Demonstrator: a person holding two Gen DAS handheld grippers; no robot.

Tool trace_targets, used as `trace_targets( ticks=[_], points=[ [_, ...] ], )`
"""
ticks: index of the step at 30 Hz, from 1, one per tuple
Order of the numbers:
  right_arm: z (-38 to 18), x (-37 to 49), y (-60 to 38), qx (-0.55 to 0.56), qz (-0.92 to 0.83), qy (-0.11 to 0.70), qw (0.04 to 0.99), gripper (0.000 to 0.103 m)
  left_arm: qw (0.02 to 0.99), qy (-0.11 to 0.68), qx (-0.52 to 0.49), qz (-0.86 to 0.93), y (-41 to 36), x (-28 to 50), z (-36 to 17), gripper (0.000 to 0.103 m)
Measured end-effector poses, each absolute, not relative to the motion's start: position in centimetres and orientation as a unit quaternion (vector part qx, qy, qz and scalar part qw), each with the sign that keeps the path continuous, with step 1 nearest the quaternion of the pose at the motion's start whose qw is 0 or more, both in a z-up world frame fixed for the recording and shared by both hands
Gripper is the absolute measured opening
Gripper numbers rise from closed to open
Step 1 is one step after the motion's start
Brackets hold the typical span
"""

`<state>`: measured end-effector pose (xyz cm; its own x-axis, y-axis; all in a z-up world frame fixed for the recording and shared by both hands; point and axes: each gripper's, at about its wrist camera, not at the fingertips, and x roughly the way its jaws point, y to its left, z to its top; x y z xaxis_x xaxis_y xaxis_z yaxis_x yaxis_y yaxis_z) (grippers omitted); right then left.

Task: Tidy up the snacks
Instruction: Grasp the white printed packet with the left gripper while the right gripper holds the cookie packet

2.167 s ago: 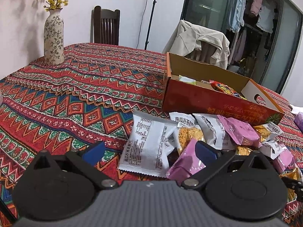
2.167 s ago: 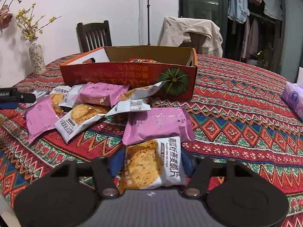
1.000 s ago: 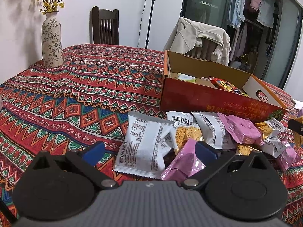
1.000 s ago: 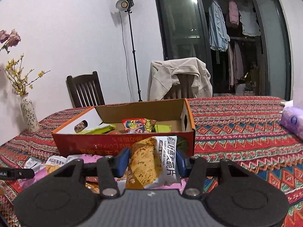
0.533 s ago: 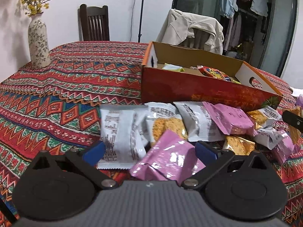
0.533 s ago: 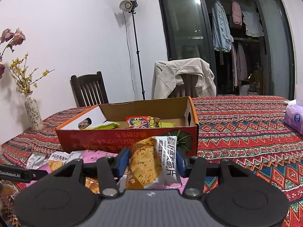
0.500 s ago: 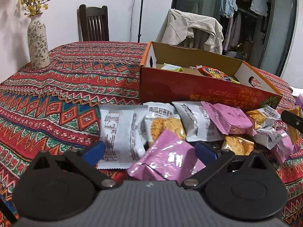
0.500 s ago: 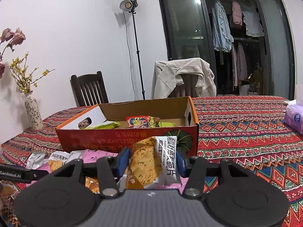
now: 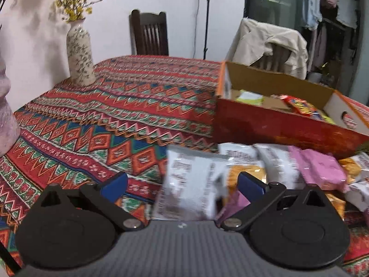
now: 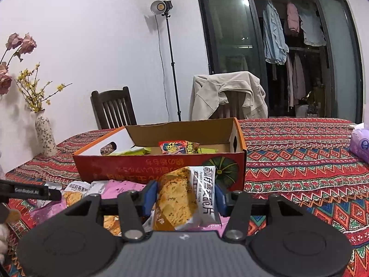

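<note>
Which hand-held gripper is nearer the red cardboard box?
Right. The right hand-held gripper holds a cracker packet just before the box front wall. The left hand-held gripper sits open farther back, over the packets on the table.

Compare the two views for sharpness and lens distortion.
Left wrist view: motion-blurred, the print on the white packet and box smeared. Right wrist view: sharp, the text on the held oat packet readable; fisheye bends the door frame and darkens the corners; the lamp is lit without flare.
</note>
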<state>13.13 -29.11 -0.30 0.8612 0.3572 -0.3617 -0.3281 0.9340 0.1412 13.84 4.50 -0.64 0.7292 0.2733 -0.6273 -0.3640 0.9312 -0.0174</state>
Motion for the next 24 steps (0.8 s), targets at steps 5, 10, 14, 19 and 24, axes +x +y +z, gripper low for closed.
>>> trace_targets(
  ticks=[5,10,14,19,24],
  points=[
    [-0.3,13.1,-29.1,0.035,0.176,0.196,0.964,0.051,0.928,0.329,-0.094,0.148,6.0,13.8,-1.1,0.099],
    [-0.4,13.2,-28.8,0.031,0.170,0.198,0.965,0.051,0.931,0.327,-0.112,0.119,6.2,13.8,-1.2,0.075],
    [-0.5,13.2,-28.6,0.029,0.169,0.197,0.965,0.051,0.929,0.330,-0.120,0.114,6.5,13.8,-1.5,0.047],
    [-0.6,13.3,-28.4,0.026,0.166,0.197,0.966,0.051,0.934,0.316,-0.116,0.119,6.7,13.3,-1.1,0.044],
    [-0.6,13.2,-28.4,0.023,0.165,0.196,0.966,0.051,0.941,0.298,-0.112,0.119,7.0,12.7,-0.3,0.044]
  ],
)
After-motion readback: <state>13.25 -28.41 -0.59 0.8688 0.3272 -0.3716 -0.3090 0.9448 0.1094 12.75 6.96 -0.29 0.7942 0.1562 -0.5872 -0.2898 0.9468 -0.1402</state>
